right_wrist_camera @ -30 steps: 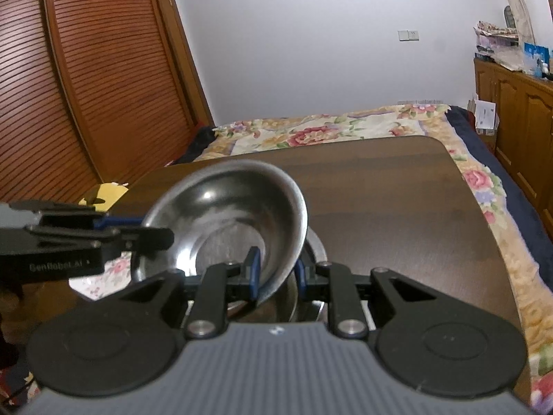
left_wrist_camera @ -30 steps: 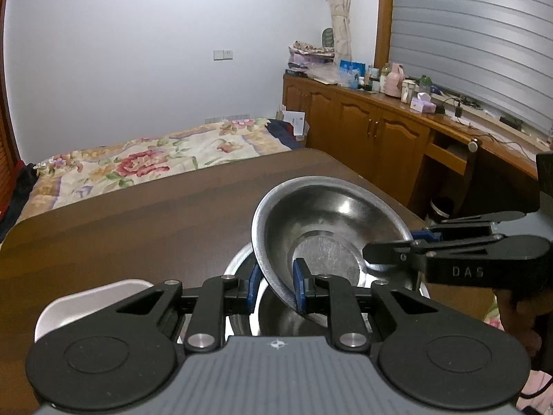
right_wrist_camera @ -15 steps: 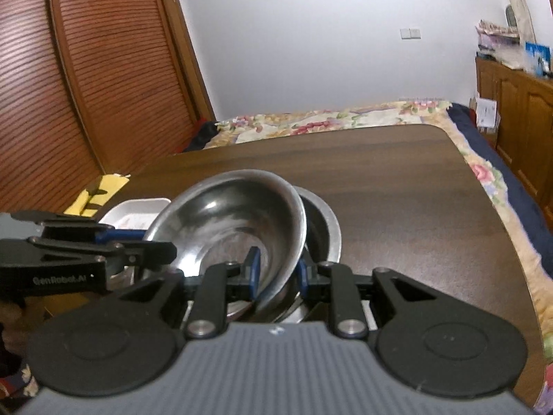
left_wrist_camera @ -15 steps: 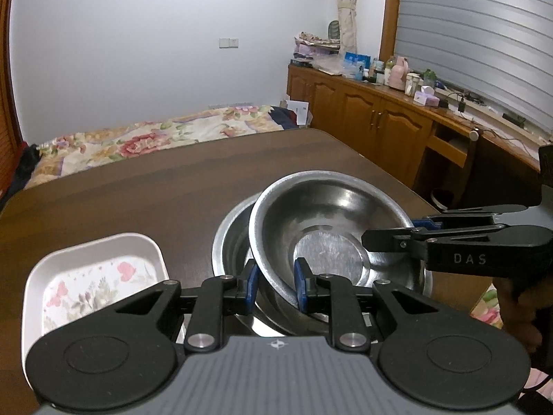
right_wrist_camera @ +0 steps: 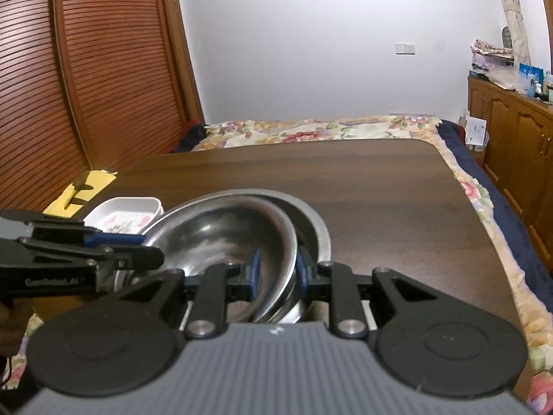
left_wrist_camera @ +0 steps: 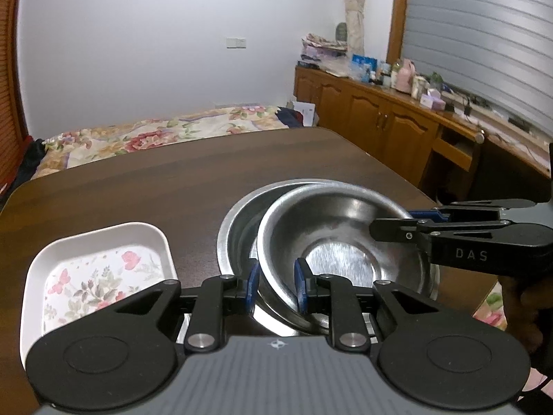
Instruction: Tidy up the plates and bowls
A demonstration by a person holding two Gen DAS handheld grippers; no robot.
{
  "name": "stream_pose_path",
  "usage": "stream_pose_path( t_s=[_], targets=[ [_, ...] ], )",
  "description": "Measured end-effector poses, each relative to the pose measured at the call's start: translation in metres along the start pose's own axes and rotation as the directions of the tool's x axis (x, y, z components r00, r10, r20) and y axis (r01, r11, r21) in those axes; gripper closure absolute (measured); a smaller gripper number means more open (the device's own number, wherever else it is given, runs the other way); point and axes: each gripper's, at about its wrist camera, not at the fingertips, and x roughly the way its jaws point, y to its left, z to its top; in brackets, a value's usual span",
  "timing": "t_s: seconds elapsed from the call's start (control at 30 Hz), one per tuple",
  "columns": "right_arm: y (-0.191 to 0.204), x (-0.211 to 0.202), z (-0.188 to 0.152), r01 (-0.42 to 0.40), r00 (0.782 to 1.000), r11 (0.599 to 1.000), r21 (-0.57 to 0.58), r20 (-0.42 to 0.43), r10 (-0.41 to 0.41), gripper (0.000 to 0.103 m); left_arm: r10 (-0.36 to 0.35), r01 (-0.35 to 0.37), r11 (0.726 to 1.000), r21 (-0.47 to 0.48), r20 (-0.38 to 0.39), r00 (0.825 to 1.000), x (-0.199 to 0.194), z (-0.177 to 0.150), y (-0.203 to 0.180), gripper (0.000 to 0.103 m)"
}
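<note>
Both grippers, left (left_wrist_camera: 275, 285) and right (right_wrist_camera: 276, 271), clamped opposite rims of bowl (left_wrist_camera: 345, 242), probably nesting it level into larger bowl (left_wrist_camera: 238, 218) near table (left_wrist_camera: 172, 186) edge.

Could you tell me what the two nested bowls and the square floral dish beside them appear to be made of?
Upper bowl and lower bowl: apparently stainless steel, brushed, with bright mirror-like glints and grey sheen. Square dish: glossy white with printed flowers and butterflies; it could be melamine or glazed ceramic, and the look alone doesn't settle it.
</note>
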Motion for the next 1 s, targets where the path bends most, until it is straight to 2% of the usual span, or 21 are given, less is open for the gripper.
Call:
stream_pose_path(
  t_s=[0.17, 0.37, 0.4, 0.43, 0.5, 0.57, 0.63, 0.7, 0.83, 1.0],
  targets=[
    [-0.005, -0.003, 0.002, -0.011, 1.0, 1.0, 0.022, 0.005, 0.011, 0.079, 0.008, -0.008, 1.0, -0.01, 0.011, 1.0, -0.002, 0.0, 0.001, 0.079],
    [-0.007, -0.016, 0.001, -0.016, 0.998, 0.999, 0.028, 0.061, 0.014, 0.078, 0.033, -0.032, 0.999, -0.013, 0.036, 0.999, -0.012, 0.002, 0.003, 0.079],
    [-0.007, -0.02, -0.001, -0.015, 0.997, 1.0, 0.021, 0.076, 0.013, 0.076, 0.038, -0.038, 0.999, -0.016, 0.039, 0.998, -0.014, 0.002, 0.004, 0.079],
    [-0.007, -0.023, -0.004, -0.02, 0.996, 1.0, 0.019, 0.082, 0.018, 0.071, 0.041, -0.041, 0.999, -0.021, 0.044, 0.998, -0.017, 0.002, 0.005, 0.077],
    [-0.009, -0.026, -0.006, -0.025, 0.995, 0.999, 0.021, 0.094, 0.023, 0.063, 0.047, -0.045, 0.998, -0.037, 0.061, 0.997, -0.021, 0.001, 0.007, 0.067],
    [-0.011, -0.028, -0.008, -0.016, 0.994, 1.0, 0.013, 0.107, 0.015, 0.051, 0.055, -0.051, 0.997, -0.051, 0.075, 0.996, -0.024, -0.003, 0.009, 0.049],
    [-0.012, -0.028, -0.009, -0.01, 0.993, 1.0, 0.0, 0.121, 0.009, 0.035, 0.067, -0.062, 0.996, -0.06, 0.083, 0.994, -0.023, -0.004, 0.009, 0.04],
    [-0.015, -0.026, -0.009, -0.005, 0.992, 1.0, 0.006, 0.129, 0.005, 0.027, 0.079, -0.073, 0.995, -0.066, 0.091, 0.993, -0.02, -0.007, 0.007, 0.034],
    [-0.016, -0.023, -0.011, -0.002, 0.989, 1.0, 0.016, 0.147, -0.001, 0.024, 0.108, -0.101, 0.993, -0.061, 0.124, 0.986, -0.016, -0.012, -0.002, 0.028],
    [-0.012, -0.012, -0.02, 0.016, 0.988, 0.999, 0.028, 0.151, -0.02, 0.024, 0.124, -0.114, 0.991, -0.074, 0.153, 0.98, -0.016, -0.019, -0.006, 0.028]
  ],
)
